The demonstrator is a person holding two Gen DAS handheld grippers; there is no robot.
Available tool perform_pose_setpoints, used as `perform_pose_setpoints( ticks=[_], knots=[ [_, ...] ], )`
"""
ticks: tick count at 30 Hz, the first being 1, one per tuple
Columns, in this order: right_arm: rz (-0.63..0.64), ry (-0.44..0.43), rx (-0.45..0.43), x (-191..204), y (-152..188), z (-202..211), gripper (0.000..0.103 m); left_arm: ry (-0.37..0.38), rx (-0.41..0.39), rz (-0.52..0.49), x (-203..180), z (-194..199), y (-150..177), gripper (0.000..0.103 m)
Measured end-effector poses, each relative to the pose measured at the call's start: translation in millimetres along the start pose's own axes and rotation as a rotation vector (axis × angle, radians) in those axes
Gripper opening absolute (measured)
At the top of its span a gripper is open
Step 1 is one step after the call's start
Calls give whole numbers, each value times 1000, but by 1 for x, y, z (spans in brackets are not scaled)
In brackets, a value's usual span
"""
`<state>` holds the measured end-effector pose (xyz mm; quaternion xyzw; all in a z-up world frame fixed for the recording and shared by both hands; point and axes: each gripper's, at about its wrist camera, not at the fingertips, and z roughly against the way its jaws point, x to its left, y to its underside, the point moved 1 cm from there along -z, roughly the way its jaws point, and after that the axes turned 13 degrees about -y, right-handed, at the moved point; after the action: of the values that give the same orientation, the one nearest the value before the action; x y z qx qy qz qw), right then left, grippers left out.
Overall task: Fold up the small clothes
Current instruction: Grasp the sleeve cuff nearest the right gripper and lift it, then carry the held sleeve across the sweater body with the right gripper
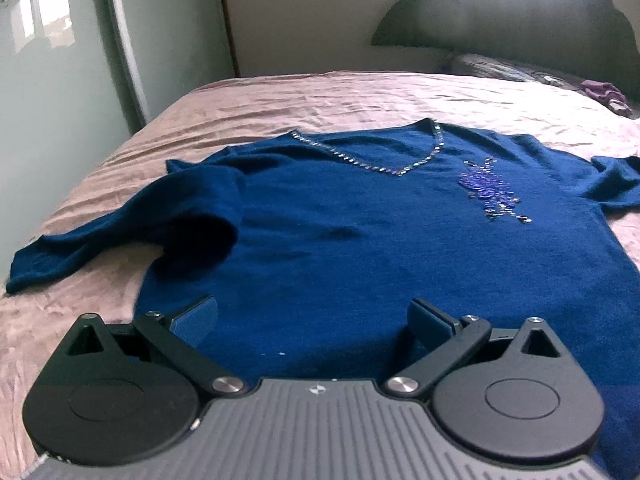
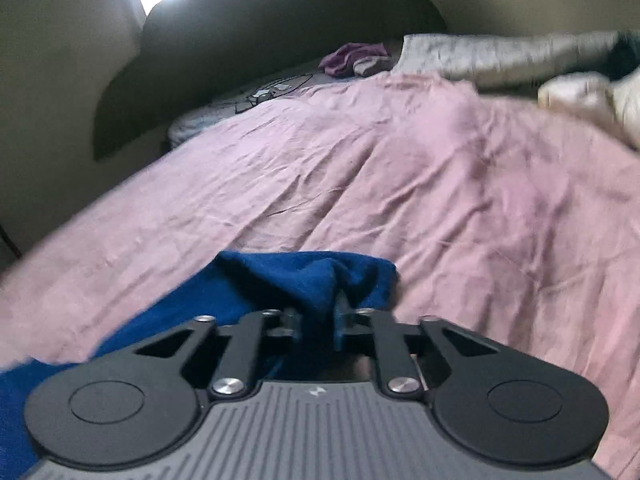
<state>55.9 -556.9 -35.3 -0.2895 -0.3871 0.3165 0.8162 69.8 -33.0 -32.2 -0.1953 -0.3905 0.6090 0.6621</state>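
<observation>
Pink bedspread bears a blue sweater, neckline away; left hand-held gripper apart, right hand-held gripper clamps its sleeve.

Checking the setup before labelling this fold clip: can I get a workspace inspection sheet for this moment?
Surface: bed with a wrinkled pink bedspread.
Job's things: blue sweater lying front up, studded V-neck away from the camera; one sleeve spread out to the side.
Clutter: purple cloth and pillows near the headboard.
Grippers: left gripper open over the sweater's lower part, nothing between its pads; right gripper shut on a bunched part of the sweater.
Cables: a thin dark line on the patterned pillow, possibly a cable; cannot tell.
Surroundings: dark curved headboard, pale walls, bright window light.
</observation>
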Motion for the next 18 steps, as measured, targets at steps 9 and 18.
perform_pose_setpoints(
  ticks=[9, 18],
  knots=[
    [-300, -553, 109, 21, -3, 39, 7, 2, 0, 21, 10, 0, -3, 103],
    [-320, -895, 284, 123, 26, 27, 7, -32, 4, 55, 31, -1, -5, 102]
  ],
)
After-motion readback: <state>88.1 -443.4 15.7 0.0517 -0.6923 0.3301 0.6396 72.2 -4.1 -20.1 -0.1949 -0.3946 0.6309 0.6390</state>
